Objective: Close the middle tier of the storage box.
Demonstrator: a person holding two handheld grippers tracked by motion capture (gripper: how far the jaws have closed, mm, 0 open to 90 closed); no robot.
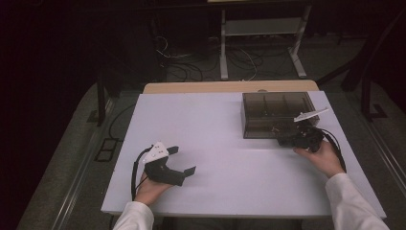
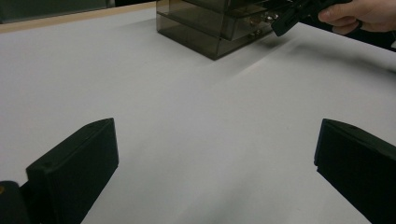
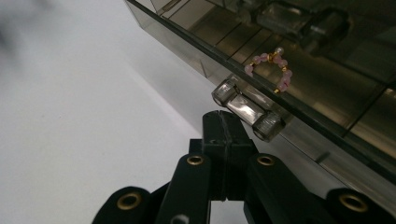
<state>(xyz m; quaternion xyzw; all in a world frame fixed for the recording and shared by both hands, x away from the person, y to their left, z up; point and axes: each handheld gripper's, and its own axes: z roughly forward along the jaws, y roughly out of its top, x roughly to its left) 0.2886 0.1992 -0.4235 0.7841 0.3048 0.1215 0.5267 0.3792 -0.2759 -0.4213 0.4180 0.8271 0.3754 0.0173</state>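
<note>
A smoky clear drawer box (image 1: 274, 114) stands at the back right of the white table (image 1: 215, 139). My right gripper (image 1: 285, 141) is at the box's front, held by a hand (image 1: 325, 158). In the right gripper view its jaws (image 3: 222, 117) are pressed together with nothing between them, the tips just beside a clear drawer handle (image 3: 247, 110). A small pink beaded ring (image 3: 272, 70) lies inside the drawer behind that handle. My left gripper (image 1: 182, 160) rests at the table's front left, open, with bare table between its fingers (image 2: 74, 168). The left gripper view looks across at the box (image 2: 210, 28) and the right gripper (image 2: 286, 21).
A second clear handle (image 3: 299, 21) sits on the drawer above. Behind the table a tan edge (image 1: 230, 87) shows, then dark floor with cables (image 1: 186, 67) and a white metal stand (image 1: 261, 28). White tabletop stretches between the two grippers.
</note>
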